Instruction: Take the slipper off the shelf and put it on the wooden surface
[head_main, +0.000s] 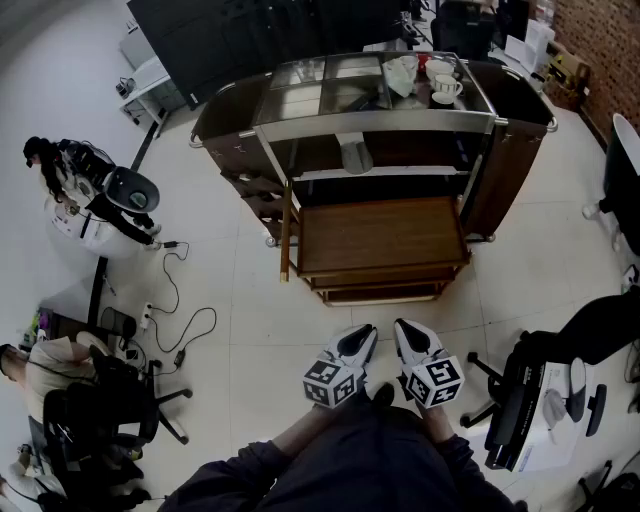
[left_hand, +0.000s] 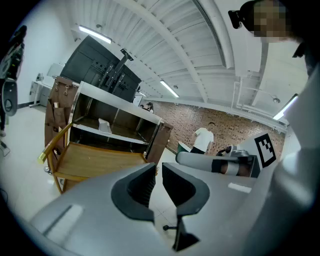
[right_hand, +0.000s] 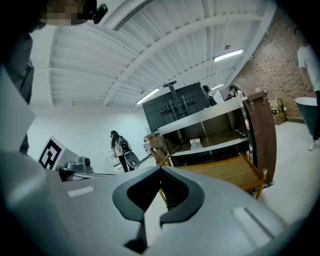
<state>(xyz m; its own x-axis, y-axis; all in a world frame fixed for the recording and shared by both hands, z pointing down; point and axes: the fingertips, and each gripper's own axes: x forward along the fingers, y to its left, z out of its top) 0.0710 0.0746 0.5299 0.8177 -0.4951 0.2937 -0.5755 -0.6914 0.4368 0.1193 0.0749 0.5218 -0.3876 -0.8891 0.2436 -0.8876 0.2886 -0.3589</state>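
Note:
A pale grey slipper (head_main: 353, 153) lies on the middle shelf of the brown shelf unit (head_main: 520, 150). It shows small in the left gripper view (left_hand: 104, 125) and in the right gripper view (right_hand: 196, 144). Below it is the lower wooden surface (head_main: 380, 235), with nothing on it. Both grippers are low in the head view, side by side and well short of the unit. My left gripper (head_main: 362, 336) is shut with nothing in it, only a thin slit between its jaws (left_hand: 157, 176). My right gripper (head_main: 405, 331) is shut and holds nothing, its tips touching (right_hand: 160, 172).
Cups (head_main: 441, 86) and a crumpled cloth (head_main: 403, 72) sit on the unit's glass top. Office chairs stand at the left (head_main: 95, 400) and right (head_main: 540, 390). Cables (head_main: 180, 325) trail over the white floor. A person (head_main: 60, 170) stands by a machine at the far left.

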